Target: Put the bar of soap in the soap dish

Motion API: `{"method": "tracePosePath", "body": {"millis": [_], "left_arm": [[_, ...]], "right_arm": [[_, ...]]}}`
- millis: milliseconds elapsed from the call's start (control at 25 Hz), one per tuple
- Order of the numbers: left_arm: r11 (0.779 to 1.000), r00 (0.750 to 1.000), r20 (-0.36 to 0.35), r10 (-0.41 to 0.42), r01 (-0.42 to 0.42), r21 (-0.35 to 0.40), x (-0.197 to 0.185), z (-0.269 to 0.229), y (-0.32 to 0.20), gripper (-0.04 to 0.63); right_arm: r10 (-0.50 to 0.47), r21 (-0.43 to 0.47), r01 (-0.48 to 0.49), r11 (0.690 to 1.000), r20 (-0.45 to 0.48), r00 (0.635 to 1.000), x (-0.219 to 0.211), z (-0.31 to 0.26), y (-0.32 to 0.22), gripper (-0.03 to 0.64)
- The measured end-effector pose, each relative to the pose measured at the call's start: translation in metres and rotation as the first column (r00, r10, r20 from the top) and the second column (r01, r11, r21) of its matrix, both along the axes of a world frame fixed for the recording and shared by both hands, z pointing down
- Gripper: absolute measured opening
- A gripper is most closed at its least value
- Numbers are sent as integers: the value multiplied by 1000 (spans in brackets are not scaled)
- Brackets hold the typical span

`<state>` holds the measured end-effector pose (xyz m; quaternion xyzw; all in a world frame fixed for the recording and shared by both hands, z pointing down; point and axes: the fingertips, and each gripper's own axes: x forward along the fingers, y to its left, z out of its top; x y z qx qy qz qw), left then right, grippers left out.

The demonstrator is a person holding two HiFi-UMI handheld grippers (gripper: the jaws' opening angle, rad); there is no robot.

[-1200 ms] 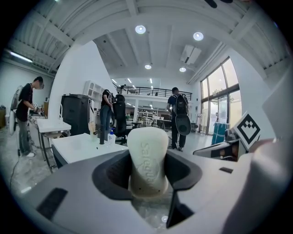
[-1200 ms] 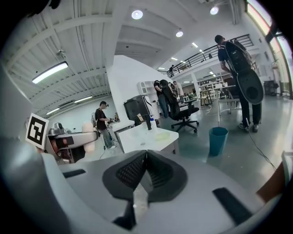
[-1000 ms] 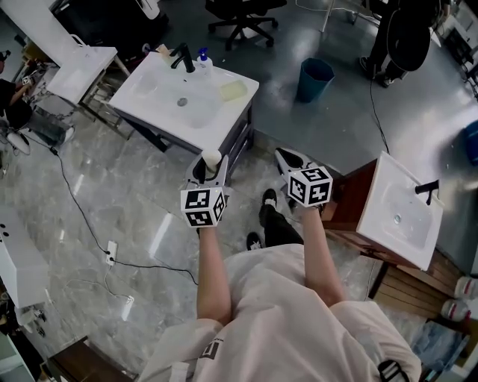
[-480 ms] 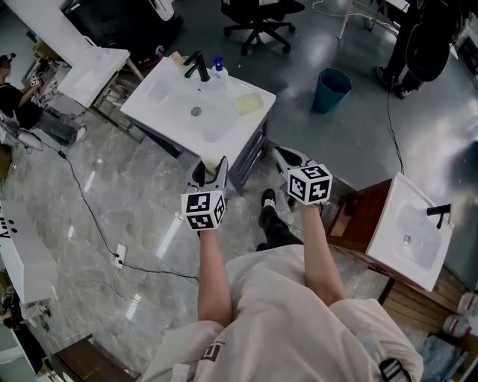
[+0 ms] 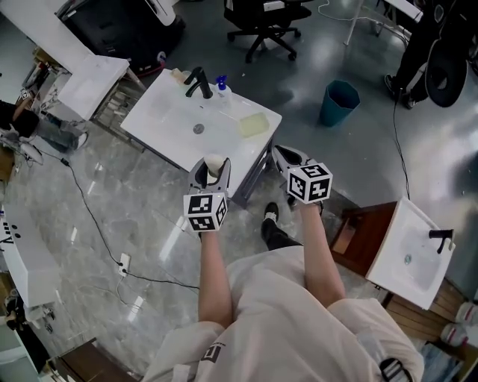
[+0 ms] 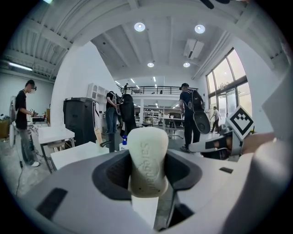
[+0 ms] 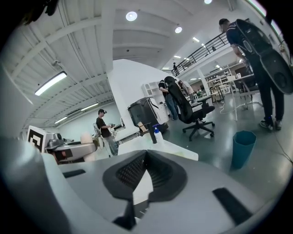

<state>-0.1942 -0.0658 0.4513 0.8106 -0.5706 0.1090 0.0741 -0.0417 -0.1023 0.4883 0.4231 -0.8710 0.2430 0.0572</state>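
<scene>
Left gripper (image 5: 210,174) jaws are clamping the bar of soap (image 6: 147,156) upright, top end poking past the pads. It is risking slipping or pivoting out before reaching the likely soap dish (image 5: 252,124) on the sink surface (image 5: 166,119) well ahead, while the right gripper (image 7: 145,172) jaws are sitting closed, empty.

The left gripper (image 6: 147,179) clamps a pale bar of soap (image 6: 147,157) upright.

Item count: two hand-held grippers, the left hand-held gripper (image 5: 210,169) and the right hand-held gripper (image 5: 287,157); one bar of soap (image 5: 214,160); one soap dish (image 5: 252,124); two washbasins with black faucets, the centre washbasin (image 5: 168,123) and the right washbasin (image 5: 418,262); one blue bin (image 5: 340,101); one bottle (image 5: 222,86); one office chair (image 5: 265,19).
</scene>
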Motion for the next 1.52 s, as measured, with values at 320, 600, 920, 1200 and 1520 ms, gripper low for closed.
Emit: {"method": "tracePosePath", "body": {"millis": [320, 600, 920, 1200, 1520], "left_arm": [[999, 1000, 1, 24, -24, -28, 12, 11, -52, 201], [998, 1000, 11, 30, -29, -55, 17, 26, -94, 201], [995, 998, 42, 41, -37, -88, 22, 41, -135, 201], [994, 996, 85, 11, -1, -113, 10, 44, -140, 201], [988, 993, 109, 40, -23, -156, 3, 62, -146, 201]], "right_arm": [[2, -26, -1, 1000, 22, 1000, 4, 9, -53, 5], [0, -39, 2, 999, 52, 999, 11, 16, -100, 5], [-16, -42, 19, 999, 75, 997, 17, 17, -148, 5], [-124, -106, 131, 986, 69, 990, -3, 43, -150, 5], [-122, -150, 128, 980, 51, 991, -18, 62, -154, 5]]}}
